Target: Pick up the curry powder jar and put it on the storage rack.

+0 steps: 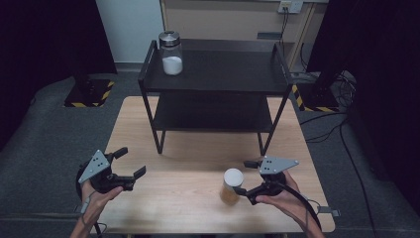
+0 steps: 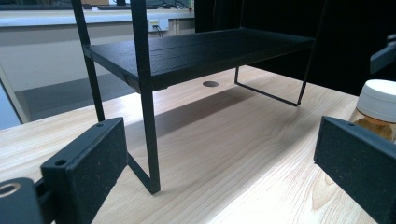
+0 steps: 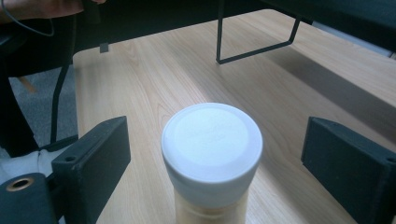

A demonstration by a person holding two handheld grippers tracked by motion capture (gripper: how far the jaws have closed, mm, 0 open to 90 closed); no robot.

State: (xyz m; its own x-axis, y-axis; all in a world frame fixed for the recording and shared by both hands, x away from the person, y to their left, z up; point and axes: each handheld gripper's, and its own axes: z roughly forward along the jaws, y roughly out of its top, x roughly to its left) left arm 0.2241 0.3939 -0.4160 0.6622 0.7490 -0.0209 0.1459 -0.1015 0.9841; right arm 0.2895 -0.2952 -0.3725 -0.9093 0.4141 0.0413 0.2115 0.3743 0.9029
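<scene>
Work in hand: I was reaching my right tongs (image 1: 247, 179) toward the white-lidded jar (image 1: 231, 186) near the front right of the surface (image 1: 188, 163); I judged this to be the approach before a grasp, with nothing yet held.
Right tongs: jaws wide apart; in the right gripper view the jar's lid (image 3: 211, 142) stood between them with clear gaps on both sides, touching neither.
Key relation: the jar lay straight ahead of the right tongs and a little to their left across the surface; its long axis was upright, so the jaws would close on its sides from level; the right hand (image 1: 282, 198) was much the nearer.
Left tongs: also wide and empty (image 1: 129, 166), hovering at the front left, well apart from the jar; the left gripper view caught the jar (image 2: 378, 109) off at its right edge.
Jar contents: something tan or amber below the lid; I could not tell what.
Other container: a glass jar with a metal lid (image 1: 170, 52), partly filled with white powder, stood on the top left of the black shelf rack (image 1: 218, 74).
Rack's lower shelf: appeared bare.
</scene>
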